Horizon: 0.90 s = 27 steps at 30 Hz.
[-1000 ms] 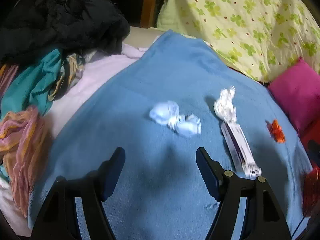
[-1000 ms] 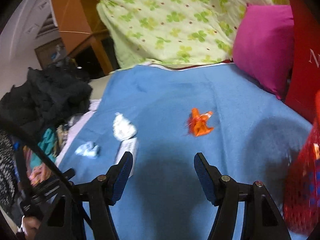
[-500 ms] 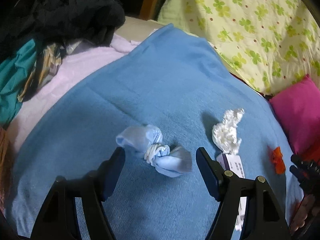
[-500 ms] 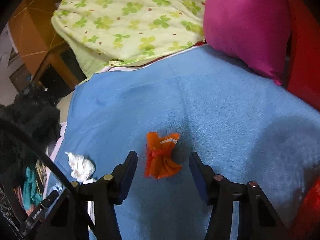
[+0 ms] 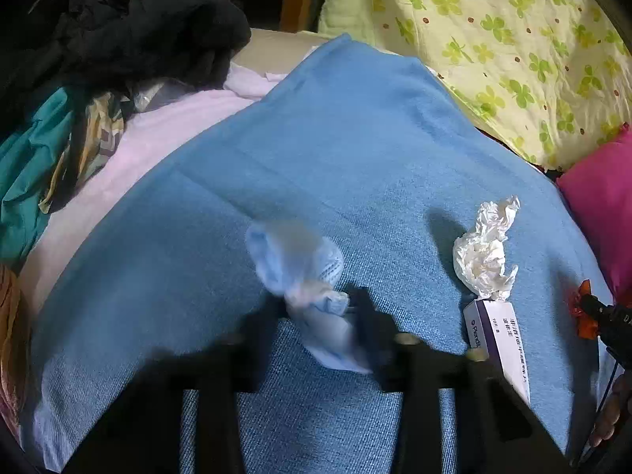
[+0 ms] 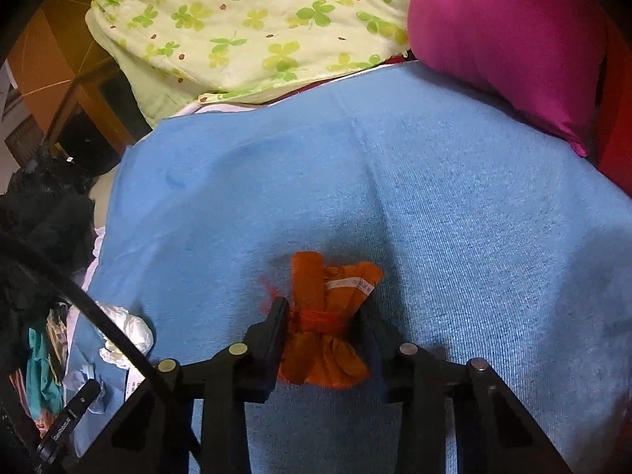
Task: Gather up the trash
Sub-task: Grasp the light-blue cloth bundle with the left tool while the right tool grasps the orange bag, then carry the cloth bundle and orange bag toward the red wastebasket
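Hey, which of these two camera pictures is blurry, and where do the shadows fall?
Left wrist view: the left claw is motion-smeared, its jaws closing on the light blue wad, also smeared; the white crumpled paper is sharp and casts a shadow to its left. Right wrist view: sharp; the right claw grips the orange wrapper, with dark shadow on the blue blanket behind it.

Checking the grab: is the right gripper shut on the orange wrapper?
Shut: both fingers press the orange wrapper at its pinched middle.
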Each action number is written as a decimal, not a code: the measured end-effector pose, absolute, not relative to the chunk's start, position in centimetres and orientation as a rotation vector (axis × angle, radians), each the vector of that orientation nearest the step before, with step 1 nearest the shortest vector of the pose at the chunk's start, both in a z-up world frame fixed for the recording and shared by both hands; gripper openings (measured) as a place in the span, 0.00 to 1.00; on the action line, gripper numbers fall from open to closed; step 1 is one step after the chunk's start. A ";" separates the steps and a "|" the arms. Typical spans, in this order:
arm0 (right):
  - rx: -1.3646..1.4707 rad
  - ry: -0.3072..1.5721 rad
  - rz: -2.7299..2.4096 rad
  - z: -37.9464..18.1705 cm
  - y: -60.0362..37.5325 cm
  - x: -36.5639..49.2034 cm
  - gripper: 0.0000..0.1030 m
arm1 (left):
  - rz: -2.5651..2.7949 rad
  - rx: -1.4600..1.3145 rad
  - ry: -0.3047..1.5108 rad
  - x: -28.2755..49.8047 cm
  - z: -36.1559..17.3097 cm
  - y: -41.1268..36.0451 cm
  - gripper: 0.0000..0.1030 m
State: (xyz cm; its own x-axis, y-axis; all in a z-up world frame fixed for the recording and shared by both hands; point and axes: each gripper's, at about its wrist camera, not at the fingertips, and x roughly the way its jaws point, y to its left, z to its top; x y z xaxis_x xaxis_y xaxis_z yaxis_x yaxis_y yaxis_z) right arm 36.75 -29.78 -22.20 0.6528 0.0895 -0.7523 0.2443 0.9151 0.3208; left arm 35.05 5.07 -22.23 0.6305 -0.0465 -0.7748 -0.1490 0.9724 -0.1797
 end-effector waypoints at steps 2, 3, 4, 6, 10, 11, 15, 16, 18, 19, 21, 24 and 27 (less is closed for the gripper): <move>0.409 0.861 -0.086 -22.0 -29.4 36.4 0.36 | 0.048 -0.260 0.890 35.0 -22.1 5.4 0.23; 0.411 0.861 -0.079 -21.8 -29.3 36.3 0.36 | 0.037 -0.274 0.889 35.0 -22.0 5.5 0.23; 0.416 0.859 -0.073 -21.6 -29.2 36.2 0.36 | 0.030 -0.282 0.886 34.9 -21.9 5.6 0.23; 0.420 0.850 -0.051 -20.8 -28.7 35.7 0.36 | 0.024 -0.281 0.876 34.6 -21.5 5.4 0.23; 0.408 0.810 -0.003 -18.9 -27.6 34.1 0.36 | 0.010 -0.229 0.827 33.7 -20.1 4.0 0.23; 0.405 0.799 0.010 -18.3 -27.3 33.5 0.36 | 0.004 -0.209 0.810 33.4 -19.6 3.5 0.23; 0.368 0.759 0.053 -16.4 -26.1 31.2 0.36 | -0.034 -0.160 0.745 32.0 -17.3 1.6 0.23; 0.354 0.746 0.065 -15.8 -25.8 30.5 0.36 | -0.043 -0.143 0.727 31.6 -16.6 1.1 0.23; 0.337 0.724 0.084 -14.9 -25.4 29.3 0.36 | -0.052 -0.105 0.697 30.7 -15.5 0.2 0.23; 0.334 0.716 0.091 -14.5 -25.4 28.6 0.36 | -0.062 -0.073 0.672 30.0 -14.7 -0.6 0.23; 0.330 0.701 0.108 -13.7 -25.3 27.4 0.36 | -0.078 -0.027 0.637 29.0 -13.6 -1.8 0.23; 0.313 0.666 0.114 -12.2 -25.3 25.4 0.36 | -0.103 0.045 0.592 27.4 -12.1 -3.8 0.23; 0.303 0.623 0.118 -10.9 -25.4 23.4 0.36 | -0.139 0.080 0.578 26.0 -10.9 -5.6 0.23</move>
